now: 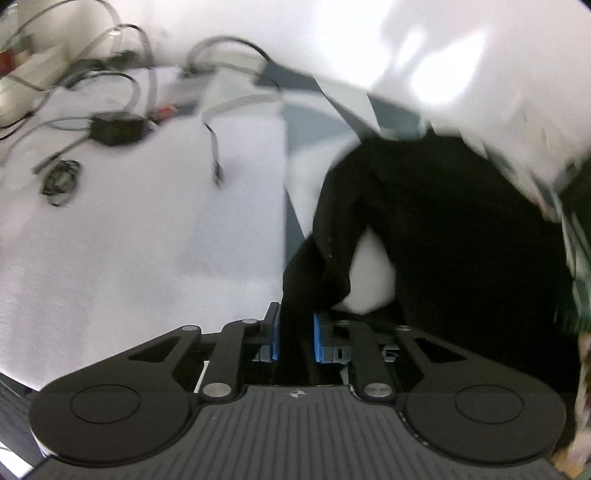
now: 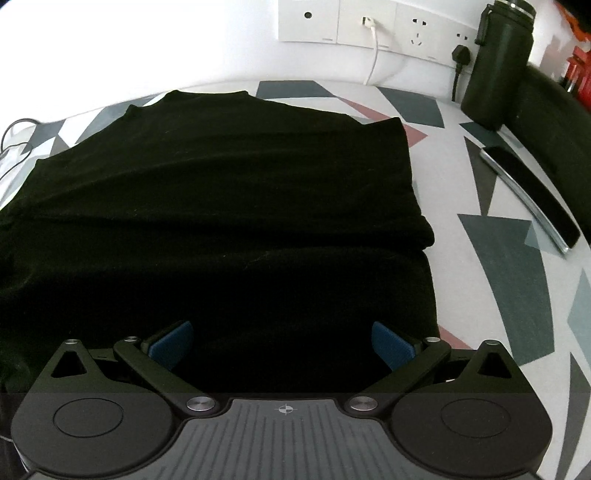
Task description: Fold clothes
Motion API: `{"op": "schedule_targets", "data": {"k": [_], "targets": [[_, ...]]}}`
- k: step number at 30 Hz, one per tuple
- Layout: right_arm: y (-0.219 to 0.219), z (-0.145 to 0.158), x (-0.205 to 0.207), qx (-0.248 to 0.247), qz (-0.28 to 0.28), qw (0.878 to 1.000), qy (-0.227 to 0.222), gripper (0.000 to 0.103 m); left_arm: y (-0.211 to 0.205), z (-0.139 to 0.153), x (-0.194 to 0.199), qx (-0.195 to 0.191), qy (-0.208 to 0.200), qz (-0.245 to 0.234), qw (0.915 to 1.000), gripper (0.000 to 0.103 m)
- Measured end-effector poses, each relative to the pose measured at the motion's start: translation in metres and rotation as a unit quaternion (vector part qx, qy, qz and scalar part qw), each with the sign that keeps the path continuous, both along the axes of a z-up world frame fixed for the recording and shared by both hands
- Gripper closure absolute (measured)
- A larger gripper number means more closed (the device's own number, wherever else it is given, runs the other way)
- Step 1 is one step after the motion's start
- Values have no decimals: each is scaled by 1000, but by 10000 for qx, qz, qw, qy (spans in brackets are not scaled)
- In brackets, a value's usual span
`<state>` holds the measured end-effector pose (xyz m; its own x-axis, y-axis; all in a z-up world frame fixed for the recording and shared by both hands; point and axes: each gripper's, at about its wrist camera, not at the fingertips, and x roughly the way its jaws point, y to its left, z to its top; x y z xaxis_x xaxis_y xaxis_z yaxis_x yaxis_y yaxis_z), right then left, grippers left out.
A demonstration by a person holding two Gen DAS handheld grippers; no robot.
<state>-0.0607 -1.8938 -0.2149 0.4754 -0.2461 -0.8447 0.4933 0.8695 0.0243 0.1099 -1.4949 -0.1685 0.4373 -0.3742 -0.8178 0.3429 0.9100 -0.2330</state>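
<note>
A black garment (image 2: 229, 192) lies spread on a table with a grey, white and red triangle pattern (image 2: 498, 258); its right side is folded over into a straight edge. My right gripper (image 2: 282, 345) hovers over the garment's near edge, blue pads (image 2: 391, 347) wide apart, nothing between them. In the left wrist view, my left gripper (image 1: 296, 338) is shut on a bunched strip of the black garment (image 1: 424, 221), which rises lifted and draped to the right; this view is motion-blurred.
Cables (image 1: 122, 81), a black adapter box (image 1: 116, 129) and a small coil (image 1: 59, 181) lie on a white surface at left. A dark bottle (image 2: 496, 62) stands at back right near wall sockets (image 2: 373, 22). A dark phone-like slab (image 2: 532, 192) lies at the right.
</note>
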Motion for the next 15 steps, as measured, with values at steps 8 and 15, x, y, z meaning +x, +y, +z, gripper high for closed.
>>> {"op": "schedule_targets", "data": {"k": [8, 15], "targets": [[-1, 1, -2, 23, -93, 10000, -29, 1, 32, 46, 26, -1225, -319, 997, 9869, 89], [-5, 3, -3, 34, -157, 9999, -14, 1, -2, 59, 41, -1536, -353, 635, 9855, 89]]}}
